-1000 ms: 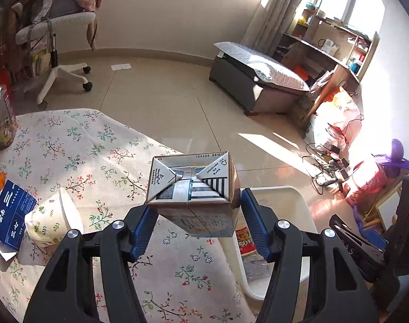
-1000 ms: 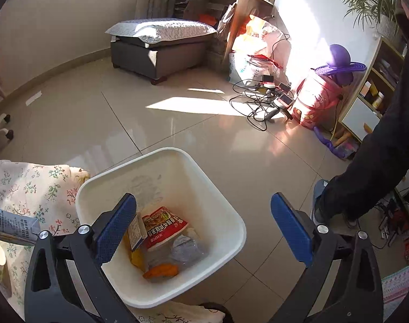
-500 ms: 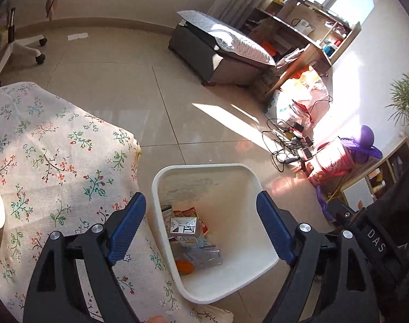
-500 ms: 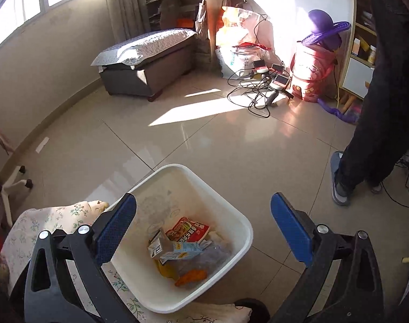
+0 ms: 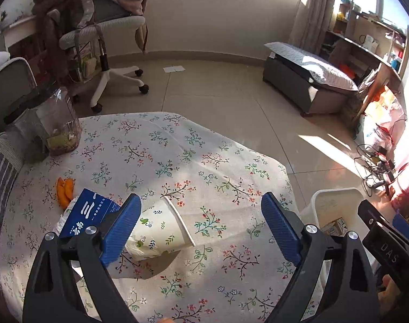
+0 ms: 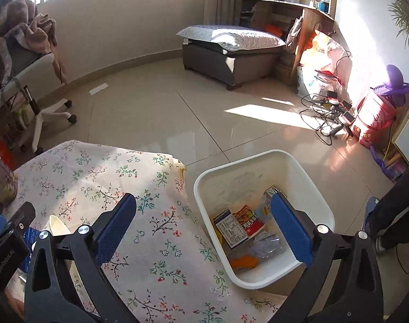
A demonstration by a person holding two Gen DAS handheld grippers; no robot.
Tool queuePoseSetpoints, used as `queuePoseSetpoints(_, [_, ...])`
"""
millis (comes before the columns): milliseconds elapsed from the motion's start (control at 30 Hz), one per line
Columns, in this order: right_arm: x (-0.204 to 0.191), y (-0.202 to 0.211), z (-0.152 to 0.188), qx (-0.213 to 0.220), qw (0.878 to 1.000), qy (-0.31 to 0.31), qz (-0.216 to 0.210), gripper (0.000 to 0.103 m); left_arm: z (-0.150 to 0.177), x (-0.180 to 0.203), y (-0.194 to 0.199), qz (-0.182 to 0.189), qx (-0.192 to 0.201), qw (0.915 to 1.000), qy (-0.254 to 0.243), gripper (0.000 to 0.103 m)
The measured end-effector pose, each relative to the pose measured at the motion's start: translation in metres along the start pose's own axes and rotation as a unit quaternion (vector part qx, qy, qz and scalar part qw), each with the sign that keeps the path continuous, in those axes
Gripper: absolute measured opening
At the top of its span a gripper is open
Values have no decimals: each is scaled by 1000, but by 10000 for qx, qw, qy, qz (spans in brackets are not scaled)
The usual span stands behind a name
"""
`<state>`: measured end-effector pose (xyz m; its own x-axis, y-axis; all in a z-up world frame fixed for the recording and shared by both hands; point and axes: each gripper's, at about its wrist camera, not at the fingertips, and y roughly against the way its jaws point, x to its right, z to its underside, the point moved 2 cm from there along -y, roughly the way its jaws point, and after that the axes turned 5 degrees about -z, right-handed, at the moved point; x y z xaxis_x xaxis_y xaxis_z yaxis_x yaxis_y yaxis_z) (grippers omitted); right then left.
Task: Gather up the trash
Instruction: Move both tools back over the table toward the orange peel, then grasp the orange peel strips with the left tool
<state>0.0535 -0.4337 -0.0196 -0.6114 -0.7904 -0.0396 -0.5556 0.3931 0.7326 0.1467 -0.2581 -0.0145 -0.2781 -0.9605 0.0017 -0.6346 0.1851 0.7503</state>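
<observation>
A paper cup (image 5: 157, 231) with a leaf print lies on its side on the floral tablecloth (image 5: 177, 156). A blue carton (image 5: 87, 214) and orange peel (image 5: 64, 189) lie to its left. My left gripper (image 5: 201, 227) is open and empty above the table, its left finger over the cup's base. My right gripper (image 6: 203, 230) is open and empty, over the table edge and the white bin (image 6: 306, 172). The bin holds a milk carton (image 6: 230, 227), a red wrapper (image 6: 249, 219) and other trash. The bin also shows in the left wrist view (image 5: 336, 196).
A clear jar (image 5: 56, 123) with a black lid stands at the table's far left. An office chair (image 5: 107, 35) draped with clothes stands behind. A grey ottoman (image 6: 228, 51), cables (image 6: 328, 115) and shelves lie across the tiled floor. A person's leg (image 6: 398, 215) is at right.
My left gripper let the carton fall into the bin, then swung back left over the table to the paper cup. My right gripper shifted left toward the table edge.
</observation>
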Motion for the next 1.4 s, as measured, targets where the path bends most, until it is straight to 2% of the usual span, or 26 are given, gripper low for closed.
queuePoseSetpoints(367, [-104,-7,12,13,9956,765,-538,96,8,-117,-11,-910,-250,9949,364,88])
queuePoseSetpoints(500, [-137,-6,18,44,9917,998,-805,96,8,-157,-23,-1072,-458,9915,585,88])
queuePoseSetpoints(667, [-170,-9,30,29,9842,1442,-1026,96,6,-210,-59,-1007,-1009,9828,1175,88])
queuePoseSetpoints(767, [-183,-12,35,-53,9794,1641,-1172,96,7,-237,-84,-753,-1413,9721,1714,88])
queuePoseSetpoints(867, [-187,-15,36,-144,9768,1697,-1298,96,9,-255,-103,-410,-1688,9575,2302,85])
queuePoseSetpoints(967, [-190,-18,38,-237,9758,1699,-1357,96,8,-262,-120,-513,-1830,9522,2393,81])
queuePoseSetpoints(1133, [-191,-25,38,-398,9748,1656,-1439,96,9,-250,-141,-443,-2070,9499,2298,70])
queuePoseSetpoints(1200, [-193,-26,38,-471,9733,1641,-1534,96,10,-241,-148,-571,-2201,9522,2040,65])
queuePoseSetpoints(1267, [-196,-24,39,-544,9709,1639,-1658,96,9,-234,-149,-817,-2163,9580,1698,53])
queuePoseSetpoints(1300, [-198,-23,40,-576,9693,1648,-1733,96,9,-232,-147,-823,-2139,9599,1612,35])
queuePoseSetpoints(1333, [-200,-22,41,-603,9671,1673,-1819,96,9,-232,-146,-770,-2121,9610,1599,28])
queuePoseSetpoints(1400, [-205,-18,44,-695,9615,1751,-2001,96,8,-234,-140,-670,-2066,9625,1623,23])
